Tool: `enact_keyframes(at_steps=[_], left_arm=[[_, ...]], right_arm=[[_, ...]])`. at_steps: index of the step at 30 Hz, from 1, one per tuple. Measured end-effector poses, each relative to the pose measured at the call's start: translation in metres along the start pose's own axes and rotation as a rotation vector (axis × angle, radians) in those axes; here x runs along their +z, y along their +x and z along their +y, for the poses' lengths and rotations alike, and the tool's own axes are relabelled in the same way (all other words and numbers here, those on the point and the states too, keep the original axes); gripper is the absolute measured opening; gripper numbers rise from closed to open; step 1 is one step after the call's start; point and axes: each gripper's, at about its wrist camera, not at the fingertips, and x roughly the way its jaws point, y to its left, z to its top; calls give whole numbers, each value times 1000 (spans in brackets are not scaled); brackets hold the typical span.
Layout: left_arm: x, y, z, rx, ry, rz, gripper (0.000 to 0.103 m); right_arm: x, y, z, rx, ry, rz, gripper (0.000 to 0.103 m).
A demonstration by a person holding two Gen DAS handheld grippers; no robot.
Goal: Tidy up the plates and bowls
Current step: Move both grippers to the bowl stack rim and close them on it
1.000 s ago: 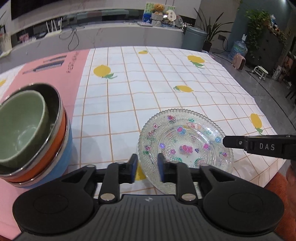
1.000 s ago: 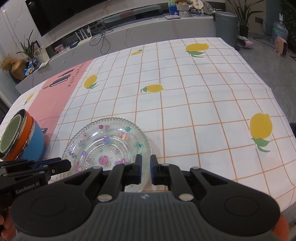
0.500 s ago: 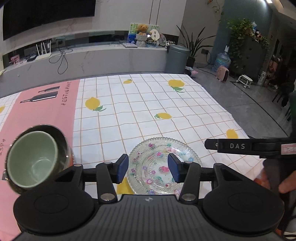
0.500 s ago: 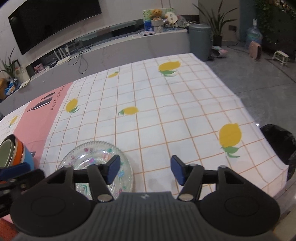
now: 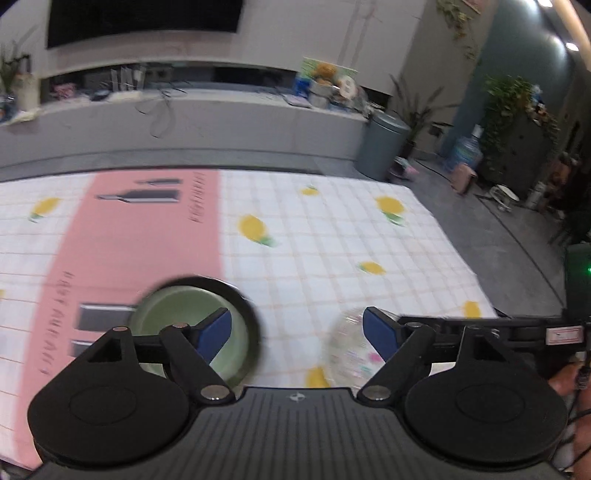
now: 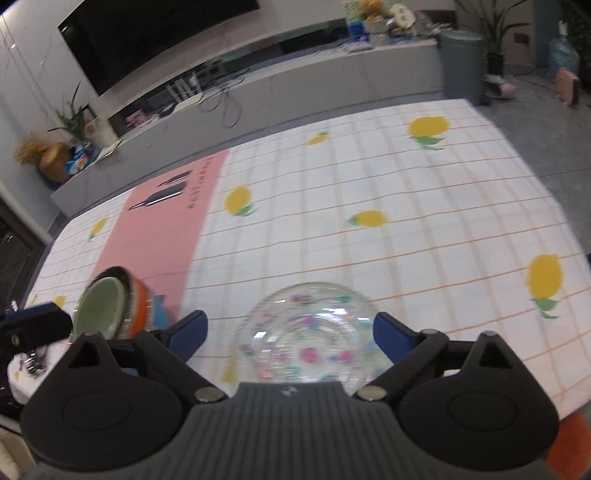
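Both grippers hang above the near edge of the surface [image 6: 406,229], which is covered by a white checked cloth [image 6: 424,258] printed with lemons and crossed by a pink strip [image 6: 159,229].

The left gripper [image 5: 297,330] has its blue pads [image 5: 214,332] spread wide and its jaws are opening; nothing is between them but bare cloth below. Under its left finger sits the stack of bowls [image 5: 199,317]: a green bowl [image 5: 177,314] nested in a dark-rimmed one. From the right wrist view the same stack [image 6: 118,314] shows orange and blue sides beneath the green bowl, and it stands at the near left of the surface, on the edge of the pink strip.

The right gripper [image 6: 291,332] is also spread wide, jaws opening, pinching nothing. The glass plate [image 6: 310,332], clear with small coloured flowers, lies flat on the cloth below and between its pads [image 6: 188,332], not touched by either. In the left wrist view the plate [image 5: 347,350] is a blurred patch beside the left gripper's right finger, with the right gripper's black arm [image 5: 480,325] reaching across behind it.

The plate and the bowls are apart, a stretch of cloth between them. Both pictures are smeared by motion, so the fine pattern on the plate is hard to read.

Beyond the surface runs a long grey ledge [image 6: 295,81] under a dark screen [image 6: 147,33], with a grey bin [image 6: 463,62] at its right end.
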Motion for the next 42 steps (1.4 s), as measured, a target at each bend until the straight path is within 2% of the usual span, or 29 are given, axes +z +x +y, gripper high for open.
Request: enact_keyframes(at_steps=[6, 13, 16, 22, 26, 28, 31, 34, 39, 42], left_arm=[[9, 1, 59, 91, -88, 28, 95], [1, 1, 117, 116, -247, 1, 95], [-9, 13, 138, 112, -345, 20, 96], [-33, 44, 162, -48, -514, 72, 96], [-45, 66, 168, -59, -558, 101, 96], [-52, 74, 171, -96, -606, 102, 96], [-59, 84, 175, -136, -669, 110, 96], [-61, 89, 175, -140, -679, 110, 96], [-66, 92, 180, -149, -719, 107, 91], [-71, 96, 184, -157, -749, 123, 82]], right_arm=[[12, 26, 39, 65, 33, 163, 98], [17, 48, 83, 131, 74, 221, 100], [19, 61, 99, 154, 84, 249, 100], [14, 92, 118, 145, 102, 311, 100], [10, 109, 119, 133, 112, 336, 100], [9, 118, 117, 149, 135, 348, 99], [5, 126, 114, 168, 158, 355, 94], [0, 134, 111, 184, 180, 366, 89], [-4, 143, 106, 201, 214, 369, 84], [-6, 149, 103, 213, 241, 377, 79]])
